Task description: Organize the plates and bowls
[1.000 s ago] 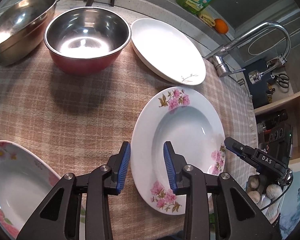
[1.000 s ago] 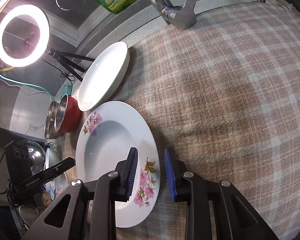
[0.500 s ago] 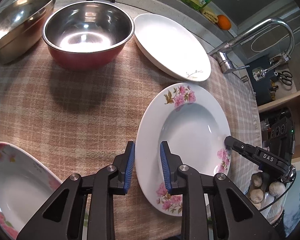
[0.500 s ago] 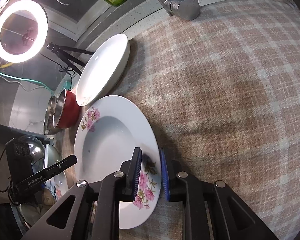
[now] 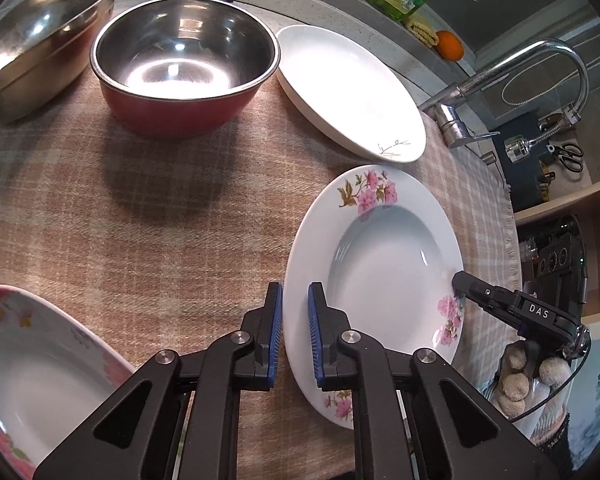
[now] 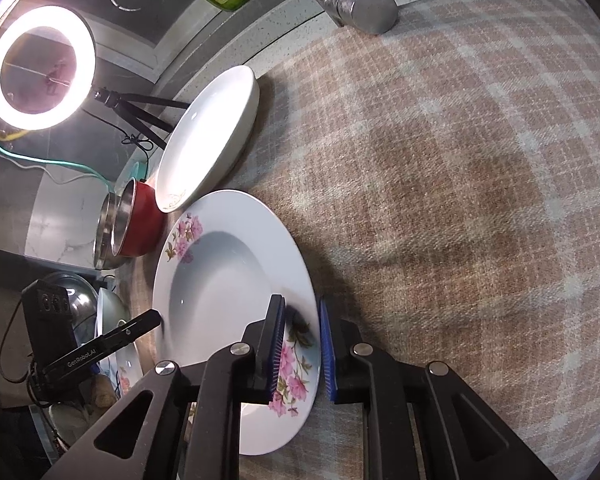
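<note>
Both jaw pairs have just been closing: the left hand-held gripper (image 5: 295, 334) and right hand-held gripper (image 6: 302, 350) now pinch opposite rims of the floral soup plate (image 5: 384, 256) on the plaid-covered counter (image 5: 140, 220), ready for lifting.

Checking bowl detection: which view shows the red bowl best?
Left wrist view: the red bowl is seen from above, with its whole rim, steel inside and red wall clear. The right wrist view shows it small, edge-on at the left, partly behind the plain white plate.
</note>
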The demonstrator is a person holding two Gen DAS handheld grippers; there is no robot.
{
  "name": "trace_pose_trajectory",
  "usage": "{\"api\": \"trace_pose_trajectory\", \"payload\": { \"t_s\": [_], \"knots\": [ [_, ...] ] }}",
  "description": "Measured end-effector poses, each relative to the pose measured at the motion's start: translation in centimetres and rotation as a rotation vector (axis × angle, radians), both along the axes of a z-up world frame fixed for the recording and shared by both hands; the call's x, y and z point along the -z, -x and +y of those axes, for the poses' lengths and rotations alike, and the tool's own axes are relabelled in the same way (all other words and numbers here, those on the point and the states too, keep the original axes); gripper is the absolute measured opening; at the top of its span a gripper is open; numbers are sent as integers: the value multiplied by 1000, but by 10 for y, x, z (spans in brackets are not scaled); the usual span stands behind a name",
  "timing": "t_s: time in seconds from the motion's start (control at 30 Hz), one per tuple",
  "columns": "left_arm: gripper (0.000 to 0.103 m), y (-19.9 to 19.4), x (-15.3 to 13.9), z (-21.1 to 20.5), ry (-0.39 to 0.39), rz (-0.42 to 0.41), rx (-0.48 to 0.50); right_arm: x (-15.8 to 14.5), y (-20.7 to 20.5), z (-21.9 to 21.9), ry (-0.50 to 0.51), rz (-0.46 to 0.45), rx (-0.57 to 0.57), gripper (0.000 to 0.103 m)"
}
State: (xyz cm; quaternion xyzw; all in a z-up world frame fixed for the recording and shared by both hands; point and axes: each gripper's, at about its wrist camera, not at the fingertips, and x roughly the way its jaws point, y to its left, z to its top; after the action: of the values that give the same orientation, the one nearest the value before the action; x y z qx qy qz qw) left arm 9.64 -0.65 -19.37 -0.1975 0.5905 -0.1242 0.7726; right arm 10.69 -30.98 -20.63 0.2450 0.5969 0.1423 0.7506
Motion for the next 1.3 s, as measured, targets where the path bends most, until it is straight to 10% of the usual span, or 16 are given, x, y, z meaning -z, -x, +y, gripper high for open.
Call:
{"api": "trace_pose_trajectory", "payload": {
  "t_s": [1.3],
  "knots": [
    [12, 12, -5, 7, -40, 39, 57, 4, 34, 14, -29, 48, 20, 16]
  ]
}}
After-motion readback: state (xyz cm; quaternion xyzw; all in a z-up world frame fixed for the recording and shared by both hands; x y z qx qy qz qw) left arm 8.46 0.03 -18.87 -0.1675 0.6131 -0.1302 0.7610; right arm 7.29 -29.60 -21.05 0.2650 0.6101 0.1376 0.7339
